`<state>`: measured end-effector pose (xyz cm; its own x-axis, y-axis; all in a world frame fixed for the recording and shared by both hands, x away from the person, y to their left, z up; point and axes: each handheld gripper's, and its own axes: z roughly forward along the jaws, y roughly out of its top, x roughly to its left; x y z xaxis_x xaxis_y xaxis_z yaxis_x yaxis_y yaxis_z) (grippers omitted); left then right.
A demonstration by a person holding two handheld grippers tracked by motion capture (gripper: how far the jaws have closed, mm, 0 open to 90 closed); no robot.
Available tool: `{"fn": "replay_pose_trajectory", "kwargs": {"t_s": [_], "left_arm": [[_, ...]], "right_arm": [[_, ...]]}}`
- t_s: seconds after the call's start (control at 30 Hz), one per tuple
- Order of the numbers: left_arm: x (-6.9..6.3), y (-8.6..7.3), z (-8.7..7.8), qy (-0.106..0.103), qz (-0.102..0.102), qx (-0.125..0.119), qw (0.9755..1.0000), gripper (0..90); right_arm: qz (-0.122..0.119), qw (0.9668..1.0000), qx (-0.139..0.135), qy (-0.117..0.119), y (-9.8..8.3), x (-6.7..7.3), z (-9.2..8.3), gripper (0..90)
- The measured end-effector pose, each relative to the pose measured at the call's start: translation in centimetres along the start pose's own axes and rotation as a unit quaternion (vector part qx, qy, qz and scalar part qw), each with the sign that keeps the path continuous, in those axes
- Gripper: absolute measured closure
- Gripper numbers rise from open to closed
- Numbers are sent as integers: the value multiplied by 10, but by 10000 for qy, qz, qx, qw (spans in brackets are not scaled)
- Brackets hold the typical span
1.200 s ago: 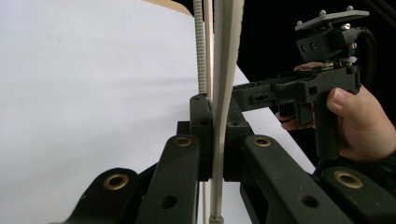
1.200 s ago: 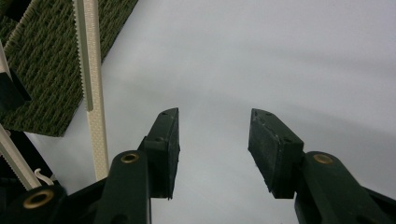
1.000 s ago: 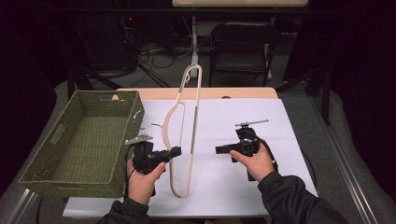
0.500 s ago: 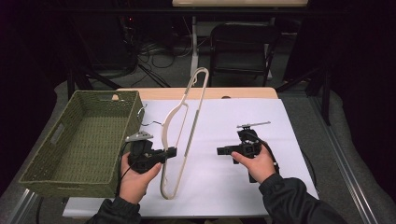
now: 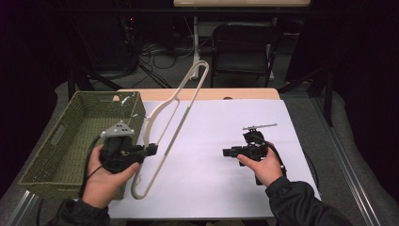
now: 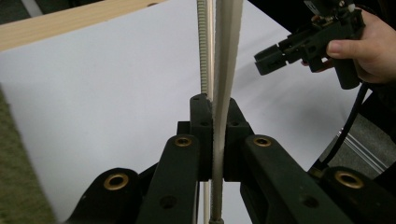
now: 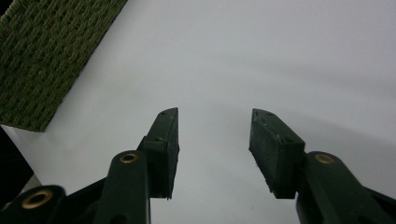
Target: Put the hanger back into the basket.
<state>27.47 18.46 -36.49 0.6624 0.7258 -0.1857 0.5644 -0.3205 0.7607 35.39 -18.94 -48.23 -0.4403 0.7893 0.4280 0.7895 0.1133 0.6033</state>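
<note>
Hanger [image 5: 175, 110] is tilting up and away from the left gripper [image 5: 149, 150], which is clamping its lower arm beside the basket [image 5: 56, 141]; the right gripper [image 5: 229, 152], jaws just widening with nothing between them, is waiting well apart.

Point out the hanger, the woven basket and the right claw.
hanger [image 5: 175, 125]: high view, on its long straight bar.
woven basket [image 5: 47, 153]: high view, on its left wall.
right claw [image 7: 214, 154]: right gripper view, midway between its open fingertips.

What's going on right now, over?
Left gripper shut on hanger, tilted up off table. Right gripper open, nothing between jaws. Basket beside hanger; nothing in the way.
</note>
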Motion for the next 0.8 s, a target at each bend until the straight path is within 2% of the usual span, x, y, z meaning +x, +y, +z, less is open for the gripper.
{"fn": "replay_pose_trajectory", "kwargs": {"t_s": [0.1,0.17,0.3,0.37,0.43,0.47,0.63,0.8], "left_arm": [[11,6,-16,105,-37,47,9999,872],[19,9,-24,195,-60,88,9998,871],[40,12,-34,287,-226,240,9990,871],[50,12,-37,335,-297,334,9984,871],[58,12,-38,331,-364,435,9978,872],[65,12,-39,301,-485,519,9970,872],[77,11,-36,224,-664,685,9952,872],[94,15,-39,222,-739,876,9932,872]], "right_arm": [[-80,9999,56,-52,0,0,-1,494],[-255,9995,-40,-169,0,-1,0,473],[-293,9994,-31,-203,0,-2,-2,467],[-291,9993,31,-212,-1,-3,-2,464],[-369,9990,-31,-258,-1,-4,-2,449],[-388,9989,-32,-280,-1,-5,-2,449],[-389,9987,0,-323,-1,-6,-1,445],[-337,9988,80,-334,-1,-6,-1,442]]}}
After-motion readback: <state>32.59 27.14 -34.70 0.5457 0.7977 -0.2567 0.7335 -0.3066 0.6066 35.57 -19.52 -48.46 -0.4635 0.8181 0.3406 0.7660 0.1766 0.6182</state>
